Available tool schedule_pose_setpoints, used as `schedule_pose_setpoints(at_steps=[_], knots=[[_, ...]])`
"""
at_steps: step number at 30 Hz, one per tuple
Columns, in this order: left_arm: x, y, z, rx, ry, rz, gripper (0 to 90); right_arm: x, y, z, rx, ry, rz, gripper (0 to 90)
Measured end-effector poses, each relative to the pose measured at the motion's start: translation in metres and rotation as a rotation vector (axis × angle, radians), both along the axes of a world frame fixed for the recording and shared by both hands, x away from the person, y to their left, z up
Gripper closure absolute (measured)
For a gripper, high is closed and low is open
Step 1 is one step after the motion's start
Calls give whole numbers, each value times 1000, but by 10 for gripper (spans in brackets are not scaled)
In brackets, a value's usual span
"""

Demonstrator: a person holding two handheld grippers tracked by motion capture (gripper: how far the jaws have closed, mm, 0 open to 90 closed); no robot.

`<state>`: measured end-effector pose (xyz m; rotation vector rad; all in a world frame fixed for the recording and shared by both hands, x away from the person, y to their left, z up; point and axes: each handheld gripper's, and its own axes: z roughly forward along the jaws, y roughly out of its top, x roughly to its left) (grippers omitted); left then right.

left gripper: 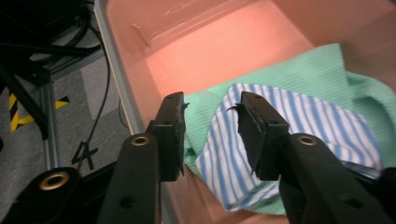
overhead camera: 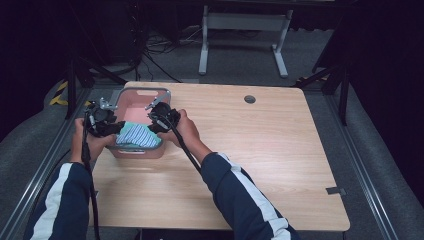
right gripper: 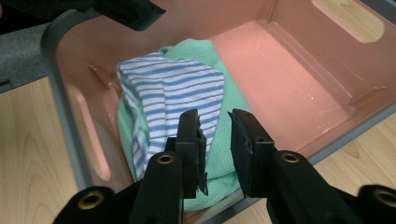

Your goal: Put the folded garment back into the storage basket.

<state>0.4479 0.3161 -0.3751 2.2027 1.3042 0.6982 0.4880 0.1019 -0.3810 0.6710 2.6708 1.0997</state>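
Two grippers, left gripper (left gripper: 210, 135) and right gripper (right gripper: 215, 149), hover with fingers slightly parted, gripping nothing, above the striped cloth (right gripper: 177, 93) lying on a green cloth (left gripper: 299, 74), apparently folded, inside the pink bin (overhead camera: 142, 105) on the counter (overhead camera: 250, 165).

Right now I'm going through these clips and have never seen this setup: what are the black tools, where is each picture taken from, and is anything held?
A person at a wooden table holds a two-jaw tool in each hand: the left gripper and right gripper. One camera looks down from above; the others ride on each gripper, looking along its black jaws. On the table stands a pink bin containing a green cloth with a blue-striped cloth on top. Both grippers' jaws stand apart above the cloths; nothing is held.
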Motion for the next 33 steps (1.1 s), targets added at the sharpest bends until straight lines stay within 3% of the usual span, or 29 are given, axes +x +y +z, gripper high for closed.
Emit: schedule_pose_setpoints(at_steps=[3,5,12,19,29,33], knots=[[-4,-2,0,-15,-10,11,548,-2,-1,0,-27,-12,16,705],[-9,-6,0,-27,-32,9,515,-6,-5,0,-49,-46,28,685],[-17,-10,6,-65,-60,8,497,-10,-13,5,-49,-75,33,669],[-32,-14,15,-99,-130,-2,469,-17,-24,14,-67,-115,35,637],[-49,-37,24,-62,-137,-77,457,-23,-54,21,-80,-130,24,617],[-53,-46,27,-67,-152,-105,455,-24,-68,25,-84,-145,10,609]])
